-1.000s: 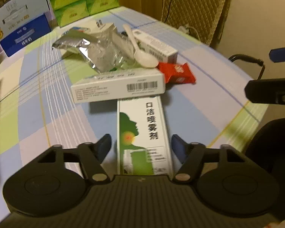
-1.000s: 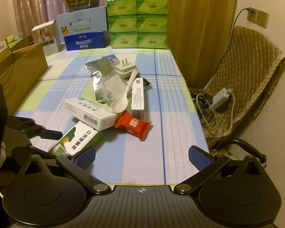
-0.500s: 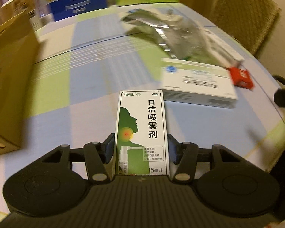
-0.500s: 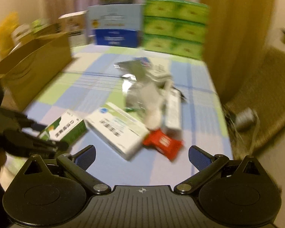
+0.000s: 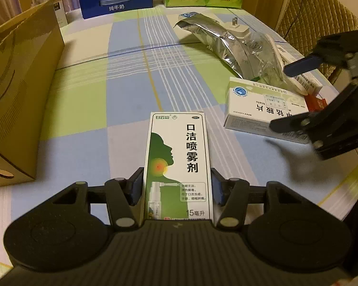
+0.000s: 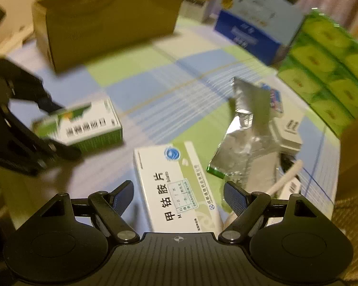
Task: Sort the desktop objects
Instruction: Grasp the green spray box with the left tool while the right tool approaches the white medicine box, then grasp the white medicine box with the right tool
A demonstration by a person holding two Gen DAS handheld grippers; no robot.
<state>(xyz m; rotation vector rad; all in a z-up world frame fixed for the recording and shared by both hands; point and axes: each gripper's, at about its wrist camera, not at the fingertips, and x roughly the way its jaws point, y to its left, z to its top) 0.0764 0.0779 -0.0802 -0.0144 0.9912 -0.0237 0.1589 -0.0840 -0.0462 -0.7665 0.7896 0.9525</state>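
Green and white cardboard, smooth and printed, makes the spray box [image 5: 177,166]; the left gripper [image 5: 177,186] is closed on its two long sides, above the checked tablecloth [image 5: 88,100]. The right gripper [image 6: 179,196] is spread wide, its ribbed blue pads on either side of the flat white tablet box [image 6: 176,188] and not touching it. Behind that box lie a crumpled silver foil pouch [image 6: 245,128] and a white plastic spoon [image 6: 286,176]. Only the left wrist view shows sharply a white plug adapter [image 5: 238,27] and a red packet [image 5: 317,102]. The right wrist view is blurred, but it alone shows the whole front of the brown cardboard box [image 6: 107,21] and the stacked green tissue packs [image 6: 327,71].
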